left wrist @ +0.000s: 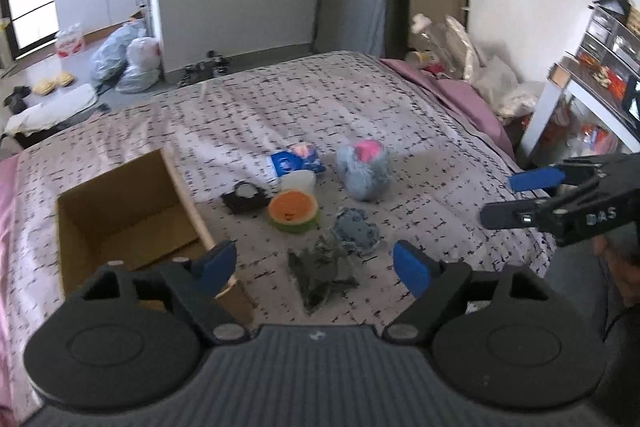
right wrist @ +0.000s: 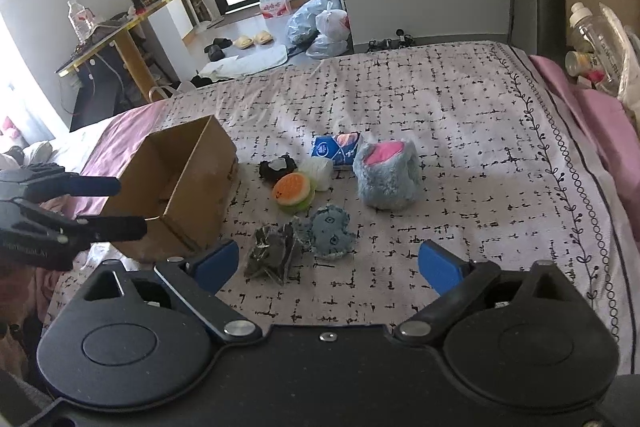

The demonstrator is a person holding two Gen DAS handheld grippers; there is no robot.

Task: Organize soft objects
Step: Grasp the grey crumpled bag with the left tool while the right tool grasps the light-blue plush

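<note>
Several soft objects lie in a cluster on the bed: a fluffy blue-and-pink plush (left wrist: 364, 169) (right wrist: 388, 175), an orange burger-like squishy (left wrist: 293, 210) (right wrist: 293, 191), a blue denim piece (left wrist: 356, 230) (right wrist: 332, 233), a dark grey crumpled cloth (left wrist: 322, 273) (right wrist: 272, 253), a black-and-white item (left wrist: 245, 197) (right wrist: 277, 167), a white roll (left wrist: 298, 181) (right wrist: 320, 173) and a blue tissue pack (left wrist: 296, 159) (right wrist: 338, 147). An open cardboard box (left wrist: 124, 223) (right wrist: 176, 183) stands left of them. My left gripper (left wrist: 316, 267) is open above the cloth. My right gripper (right wrist: 328, 267) is open, near the denim piece.
The patterned bedspread (left wrist: 280, 107) (right wrist: 440, 99) covers the bed. A white shelf unit (left wrist: 592, 95) stands at the right, a desk (right wrist: 116, 39) at the left. Bags and slippers lie on the floor beyond the bed (right wrist: 320, 23).
</note>
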